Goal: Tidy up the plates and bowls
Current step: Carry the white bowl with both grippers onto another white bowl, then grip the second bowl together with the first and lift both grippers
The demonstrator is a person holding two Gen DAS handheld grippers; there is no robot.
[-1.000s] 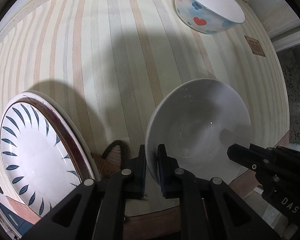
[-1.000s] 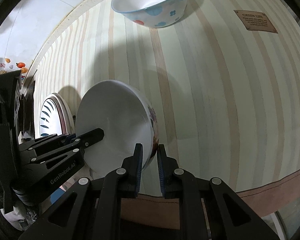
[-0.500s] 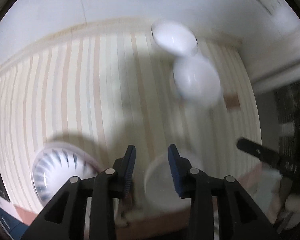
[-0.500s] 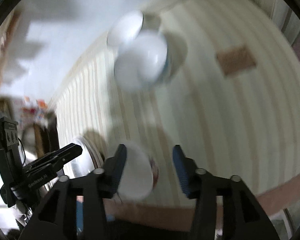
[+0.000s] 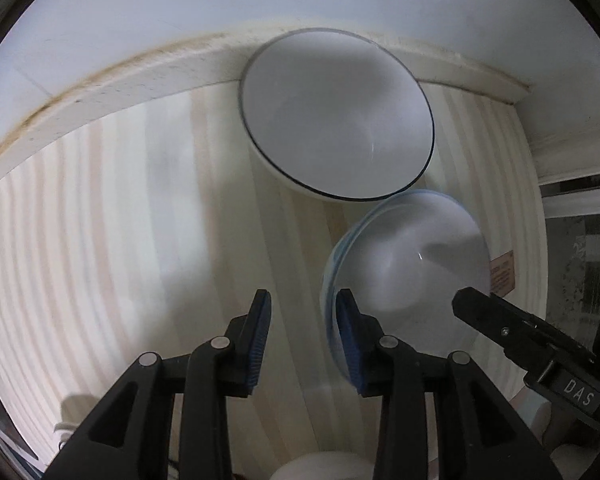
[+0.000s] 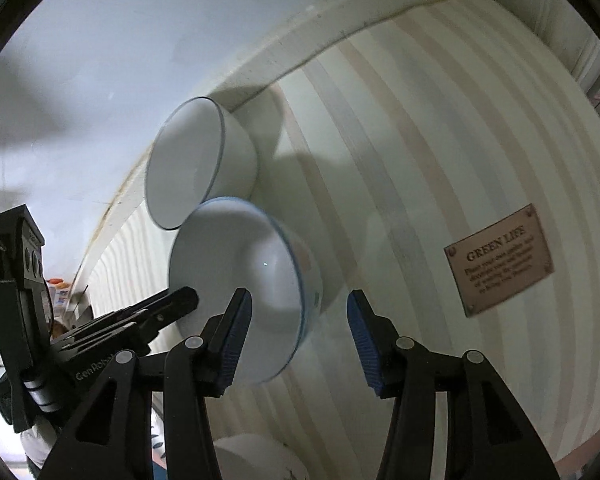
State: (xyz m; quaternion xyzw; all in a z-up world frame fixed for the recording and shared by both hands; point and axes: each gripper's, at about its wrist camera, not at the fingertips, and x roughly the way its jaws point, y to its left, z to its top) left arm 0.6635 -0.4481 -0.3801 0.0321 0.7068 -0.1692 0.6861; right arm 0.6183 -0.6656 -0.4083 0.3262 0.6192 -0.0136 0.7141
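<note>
Straddling the near rim of the patterned bowl [image 6: 236, 296], the right claw [image 6: 296, 336] gapes wide and grips nothing, and the left claw [image 5: 300, 336] stands narrowly parted, empty. Glazed, rigid, likely slippery and breakable, it is best pinched at the rim, beside the dark-rimmed bowl [image 5: 336, 120] on the striped worktop [image 5: 140, 220].
</note>
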